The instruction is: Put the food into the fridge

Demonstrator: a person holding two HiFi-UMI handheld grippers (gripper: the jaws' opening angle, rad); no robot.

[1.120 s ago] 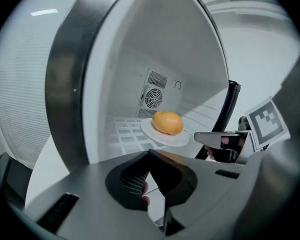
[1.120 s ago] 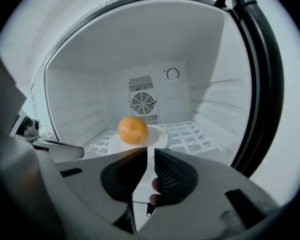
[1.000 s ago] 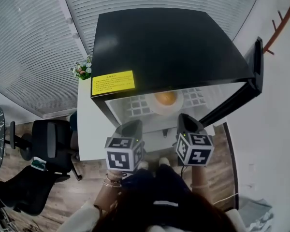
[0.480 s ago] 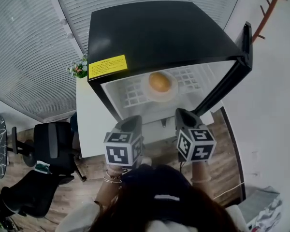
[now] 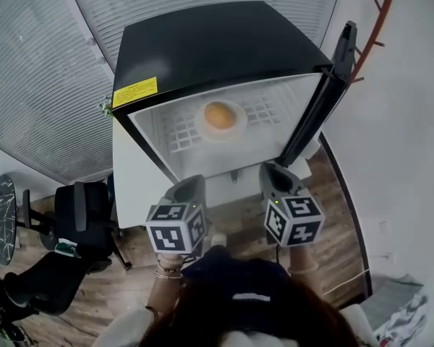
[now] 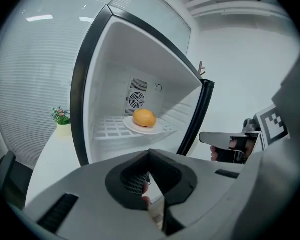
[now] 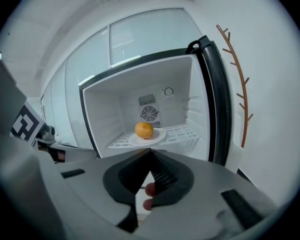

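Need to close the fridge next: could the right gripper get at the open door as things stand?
Probably yes: the door stands open ahead of the right gripper, nothing between them, though they are apart.

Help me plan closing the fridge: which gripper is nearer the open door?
The right gripper: it is on the side where the door hangs open, while the left gripper sits toward the far edge of the fridge.

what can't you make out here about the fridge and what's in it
- yellow label print: too small, head view.
- fridge below the wire shelf: hidden behind the left gripper and right gripper in their own views.
- door inner face: nearly edge-on in all views.
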